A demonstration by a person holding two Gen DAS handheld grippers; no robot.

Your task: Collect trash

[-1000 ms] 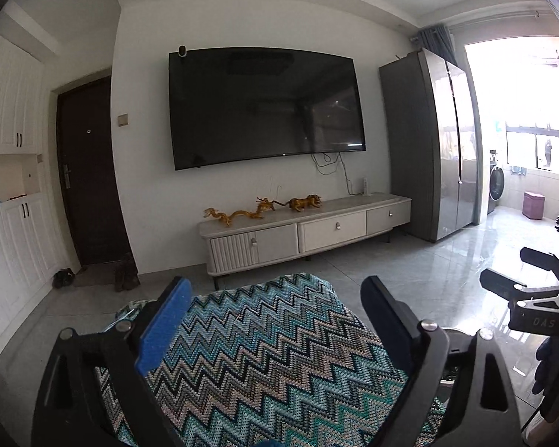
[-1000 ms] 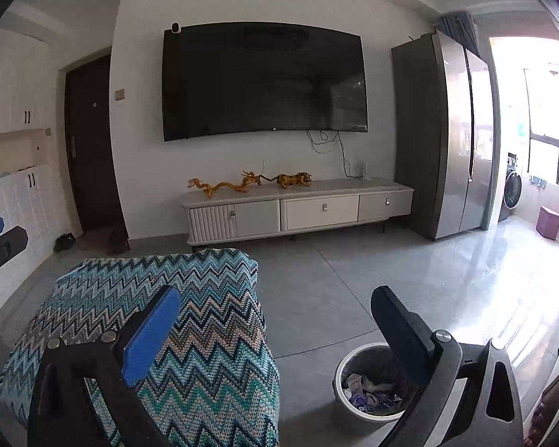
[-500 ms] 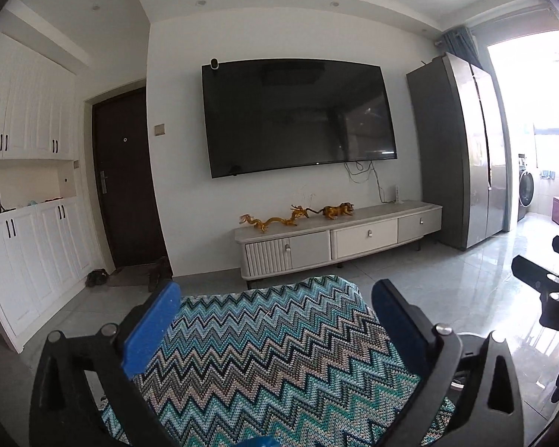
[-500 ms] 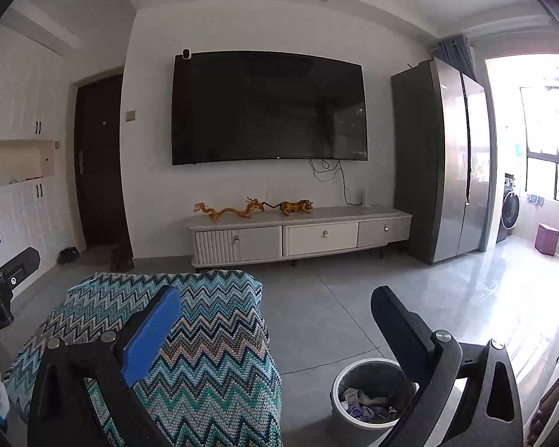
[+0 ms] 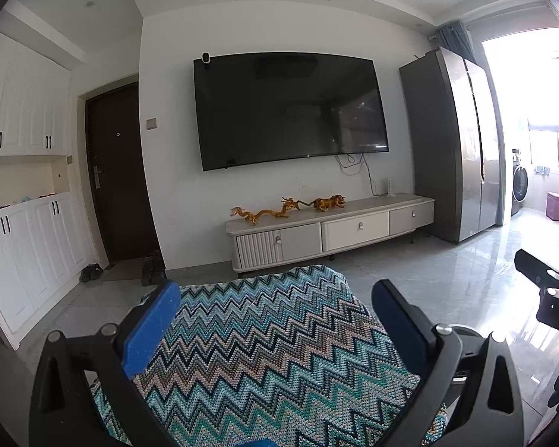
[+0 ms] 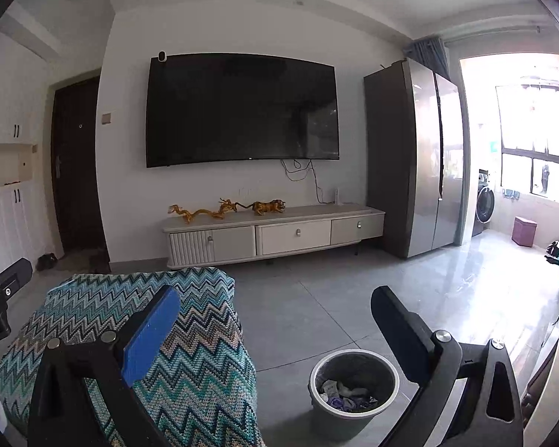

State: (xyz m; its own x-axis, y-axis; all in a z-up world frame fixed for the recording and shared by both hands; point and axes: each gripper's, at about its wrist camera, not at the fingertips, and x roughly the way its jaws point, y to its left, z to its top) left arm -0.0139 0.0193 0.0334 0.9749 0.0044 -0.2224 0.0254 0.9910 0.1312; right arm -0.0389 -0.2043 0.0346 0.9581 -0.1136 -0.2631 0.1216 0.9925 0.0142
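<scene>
The left gripper (image 5: 275,320) hovers with its fingers spread wide and nothing between them; they have just finished opening. Below it lies a zigzag-patterned cloth (image 5: 272,357) in teal, grey and black. The right gripper (image 6: 275,324) also has its fingers spread and empty, over the right edge of the same cloth and the grey floor (image 6: 316,298). A round grey bin (image 6: 354,391) stands on the floor just right of the cloth, near the right gripper's right finger, with crumpled trash (image 6: 344,393) inside. Far across the room hang a black television (image 6: 242,110) and, below it, a low white cabinet (image 6: 275,234).
</scene>
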